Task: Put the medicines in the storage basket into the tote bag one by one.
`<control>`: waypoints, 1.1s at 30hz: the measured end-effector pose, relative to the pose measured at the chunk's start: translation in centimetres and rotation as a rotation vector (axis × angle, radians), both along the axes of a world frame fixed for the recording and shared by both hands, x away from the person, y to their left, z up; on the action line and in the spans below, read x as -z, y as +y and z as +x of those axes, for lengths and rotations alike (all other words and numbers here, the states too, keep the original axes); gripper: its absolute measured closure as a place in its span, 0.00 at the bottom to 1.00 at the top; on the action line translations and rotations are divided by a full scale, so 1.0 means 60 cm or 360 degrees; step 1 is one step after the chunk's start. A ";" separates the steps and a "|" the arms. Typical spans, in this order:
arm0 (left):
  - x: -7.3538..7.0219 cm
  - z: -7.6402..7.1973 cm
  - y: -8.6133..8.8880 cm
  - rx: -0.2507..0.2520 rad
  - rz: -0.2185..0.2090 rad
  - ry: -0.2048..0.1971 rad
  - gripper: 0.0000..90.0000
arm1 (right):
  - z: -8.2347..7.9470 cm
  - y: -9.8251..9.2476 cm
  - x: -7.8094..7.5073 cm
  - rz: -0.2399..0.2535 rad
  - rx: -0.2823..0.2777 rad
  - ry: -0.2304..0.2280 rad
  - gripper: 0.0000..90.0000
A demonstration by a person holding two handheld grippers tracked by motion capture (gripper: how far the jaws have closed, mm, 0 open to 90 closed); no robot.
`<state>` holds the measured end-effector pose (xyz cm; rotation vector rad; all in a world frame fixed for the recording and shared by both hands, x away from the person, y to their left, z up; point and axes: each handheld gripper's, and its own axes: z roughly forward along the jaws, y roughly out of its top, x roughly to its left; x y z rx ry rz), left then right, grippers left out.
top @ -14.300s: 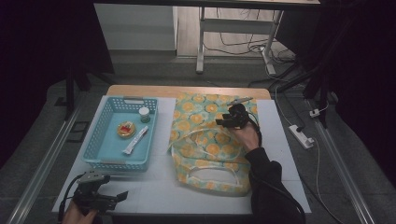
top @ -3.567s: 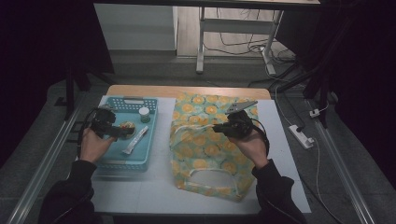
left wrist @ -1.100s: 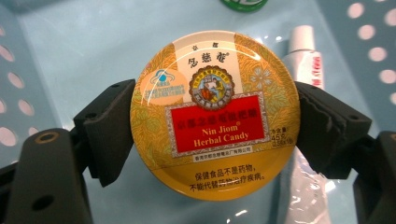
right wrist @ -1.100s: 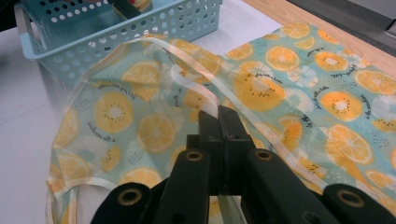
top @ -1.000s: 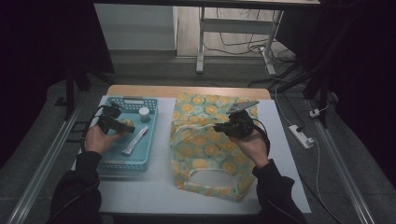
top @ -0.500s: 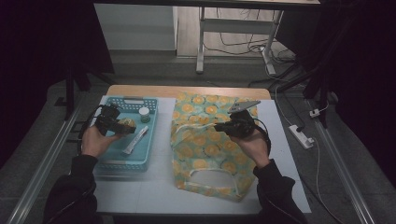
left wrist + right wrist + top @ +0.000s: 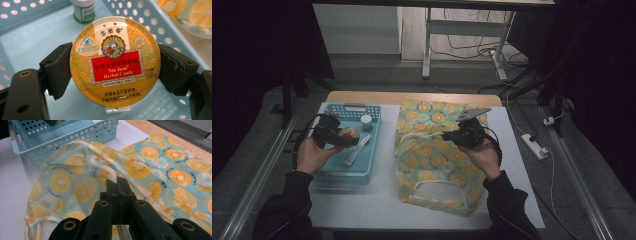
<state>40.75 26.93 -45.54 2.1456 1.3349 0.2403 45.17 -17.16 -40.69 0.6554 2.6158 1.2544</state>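
Two grips set: left gripper (image 7: 113,65) jaws clamp the candy tin (image 7: 115,60); right gripper (image 7: 117,185) jaws pinch the bag (image 7: 155,167) rim. Next I carry the tin into the opening.

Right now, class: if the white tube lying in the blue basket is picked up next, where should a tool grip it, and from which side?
Grip the white tube across its narrow middle, coming straight down from above. It lies flat and slanted on the floor of the blue basket, its long sides free, and the basket walls probably block a sideways approach.
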 end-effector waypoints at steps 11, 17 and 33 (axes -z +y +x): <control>-0.015 -0.022 -0.025 0.0092 -0.0034 -0.0032 0.23 | 0.001 -0.003 0.000 0.0010 0.0008 0.0009 1.00; -0.020 -0.035 -0.044 0.0153 -0.0036 -0.0057 0.23 | 0.000 -0.001 0.001 0.0010 0.0011 0.0014 1.00; -0.035 -0.060 -0.101 0.0317 -0.0070 -0.0084 0.23 | 0.001 -0.001 0.002 0.0019 0.0010 -0.0002 1.00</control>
